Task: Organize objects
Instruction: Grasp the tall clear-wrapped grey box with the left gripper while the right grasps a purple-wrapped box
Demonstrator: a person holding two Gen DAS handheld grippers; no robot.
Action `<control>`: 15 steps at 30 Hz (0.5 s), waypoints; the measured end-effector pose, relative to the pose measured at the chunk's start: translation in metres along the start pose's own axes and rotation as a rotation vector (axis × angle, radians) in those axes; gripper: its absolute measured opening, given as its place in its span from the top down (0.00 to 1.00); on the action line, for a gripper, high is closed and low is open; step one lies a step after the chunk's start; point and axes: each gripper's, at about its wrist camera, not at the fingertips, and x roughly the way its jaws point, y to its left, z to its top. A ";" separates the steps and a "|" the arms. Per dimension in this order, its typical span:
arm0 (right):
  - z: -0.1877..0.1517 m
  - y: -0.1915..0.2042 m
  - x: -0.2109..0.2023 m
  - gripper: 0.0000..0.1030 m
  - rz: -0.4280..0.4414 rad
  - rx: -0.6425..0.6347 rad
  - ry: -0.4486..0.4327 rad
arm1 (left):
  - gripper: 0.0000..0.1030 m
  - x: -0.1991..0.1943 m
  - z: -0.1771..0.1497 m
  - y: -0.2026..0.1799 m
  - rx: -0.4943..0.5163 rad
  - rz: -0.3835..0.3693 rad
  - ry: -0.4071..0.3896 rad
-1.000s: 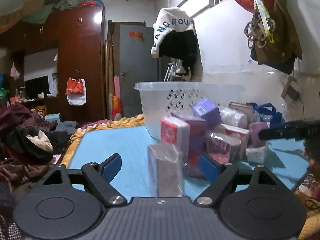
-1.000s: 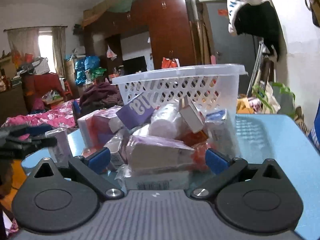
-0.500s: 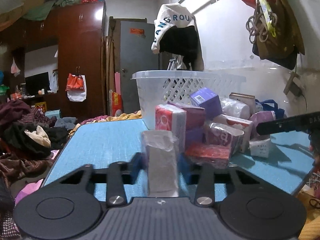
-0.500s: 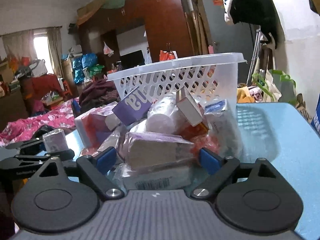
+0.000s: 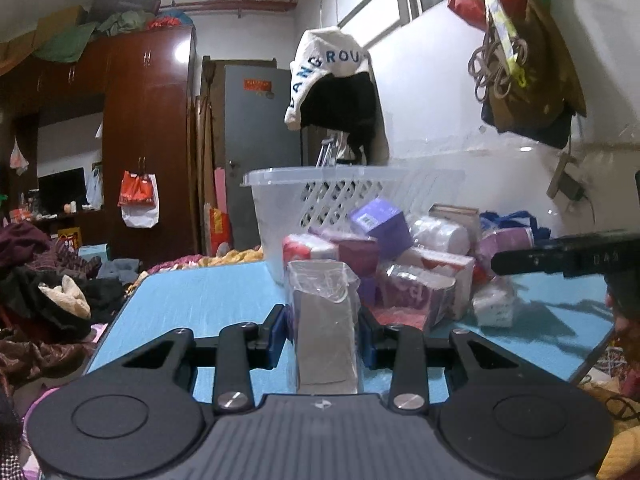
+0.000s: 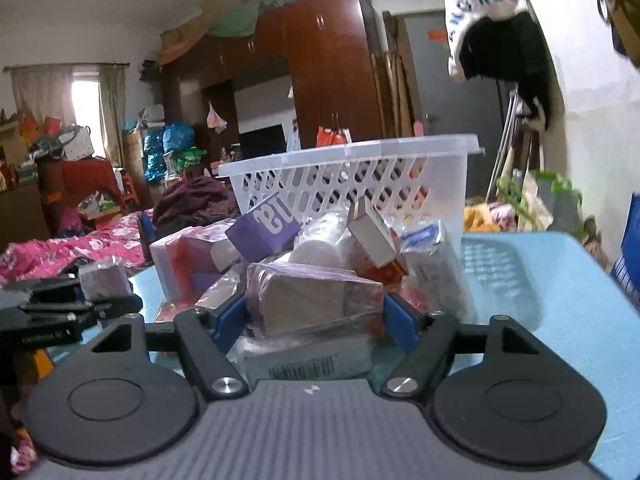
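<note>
My left gripper (image 5: pixel 323 332) is shut on an upright plastic-wrapped grey packet (image 5: pixel 324 324) above the blue table (image 5: pixel 200 300). My right gripper (image 6: pixel 314 316) is shut on a wrapped purple-edged packet (image 6: pixel 312 300) at the front of a pile of packets and boxes (image 6: pixel 304 248). A white plastic basket (image 6: pixel 360 176) stands behind the pile. It also shows in the left wrist view (image 5: pixel 320 196). The left gripper appears at the left of the right wrist view (image 6: pixel 60 312), and the right gripper's finger at the right of the left wrist view (image 5: pixel 560 258).
A barcoded packet (image 6: pixel 308 360) lies under the held purple one. A purple box (image 5: pixel 380 222) tops the pile. Clothes and bedding (image 5: pixel 48 280) lie beyond the table's left edge. A wardrobe (image 5: pixel 148 140) and a door stand behind. Bags hang on the right wall (image 5: pixel 520 48).
My left gripper shut on the grey packet and lifted it a little. My right gripper closed from open onto the purple-edged packet.
</note>
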 end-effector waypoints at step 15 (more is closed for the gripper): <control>0.002 0.002 -0.015 0.26 -0.050 -0.060 -0.075 | 0.61 0.002 0.011 -0.012 -0.005 -0.024 -0.027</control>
